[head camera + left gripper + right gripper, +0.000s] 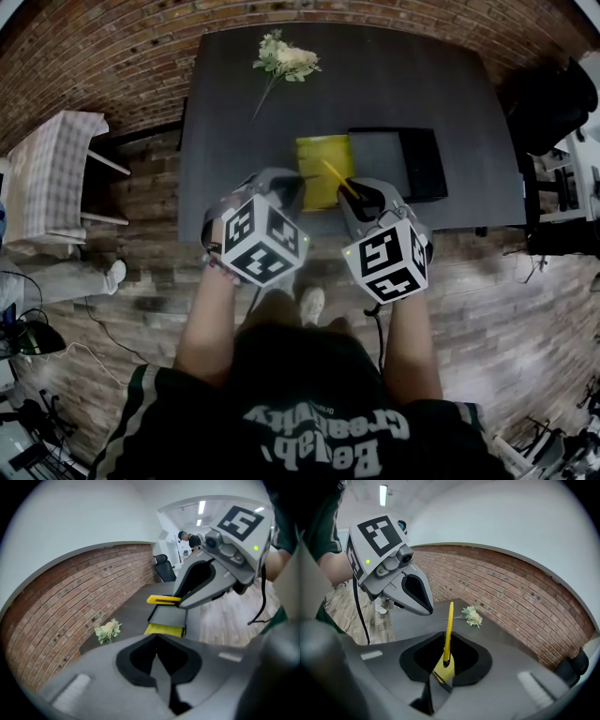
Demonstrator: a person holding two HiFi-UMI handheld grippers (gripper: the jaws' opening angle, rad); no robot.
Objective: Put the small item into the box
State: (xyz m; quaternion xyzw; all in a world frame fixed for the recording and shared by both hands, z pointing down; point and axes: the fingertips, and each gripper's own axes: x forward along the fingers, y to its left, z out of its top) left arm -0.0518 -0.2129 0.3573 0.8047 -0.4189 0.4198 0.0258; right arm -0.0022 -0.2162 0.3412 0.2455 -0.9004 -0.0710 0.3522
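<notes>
A thin yellow pen sticks up from the jaws of my right gripper, which is shut on its lower end. In the head view the pen slants over the near edge of the dark table. It hangs just above an open yellow box, whose dark lid lies to the right. My left gripper hovers beside it at the table's front edge. Its jaws are closed together with nothing between them. The left gripper view shows the box below the pen.
A bunch of pale flowers lies at the far side of the table. A brick wall runs behind it. To the left stands a table with a checked cloth. A black office chair is at the right.
</notes>
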